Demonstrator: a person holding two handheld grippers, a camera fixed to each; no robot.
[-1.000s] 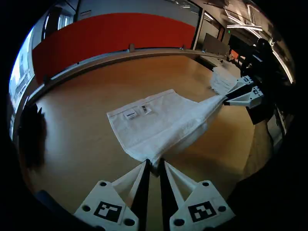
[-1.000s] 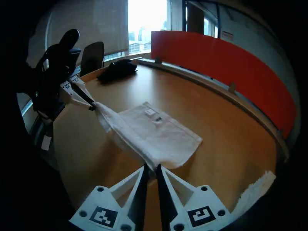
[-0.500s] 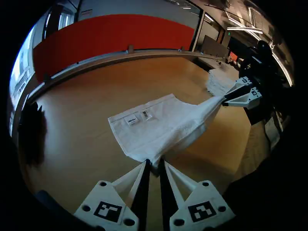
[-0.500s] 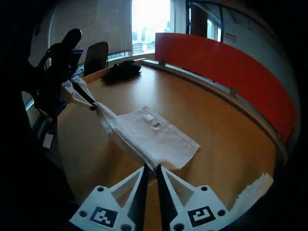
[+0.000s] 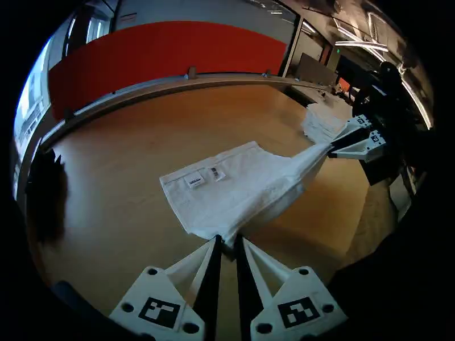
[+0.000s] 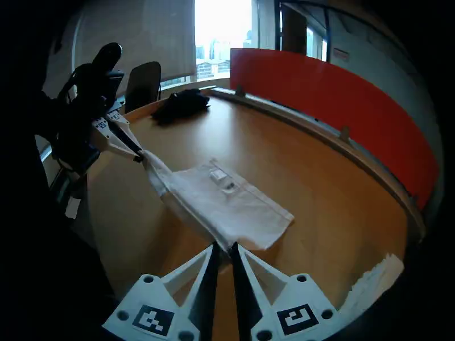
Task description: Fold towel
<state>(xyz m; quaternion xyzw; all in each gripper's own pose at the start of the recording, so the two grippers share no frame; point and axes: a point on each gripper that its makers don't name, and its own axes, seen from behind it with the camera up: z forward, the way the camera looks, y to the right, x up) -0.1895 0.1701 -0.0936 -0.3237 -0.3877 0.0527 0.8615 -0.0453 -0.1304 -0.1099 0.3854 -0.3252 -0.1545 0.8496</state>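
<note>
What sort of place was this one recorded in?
Probably an office or meeting room: a long wooden table with a red divider, an office chair, and big windows onto city buildings.

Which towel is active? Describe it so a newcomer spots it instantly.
On the wooden table fronting the red partition, the towel lies mid-table, half lifted. Unlike the folded white stack at the far edge, it bears two small tags and is pinched by the left gripper and right gripper.

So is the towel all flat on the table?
No, the left gripper and right gripper pinch two corners of the towel up off the table.
</note>
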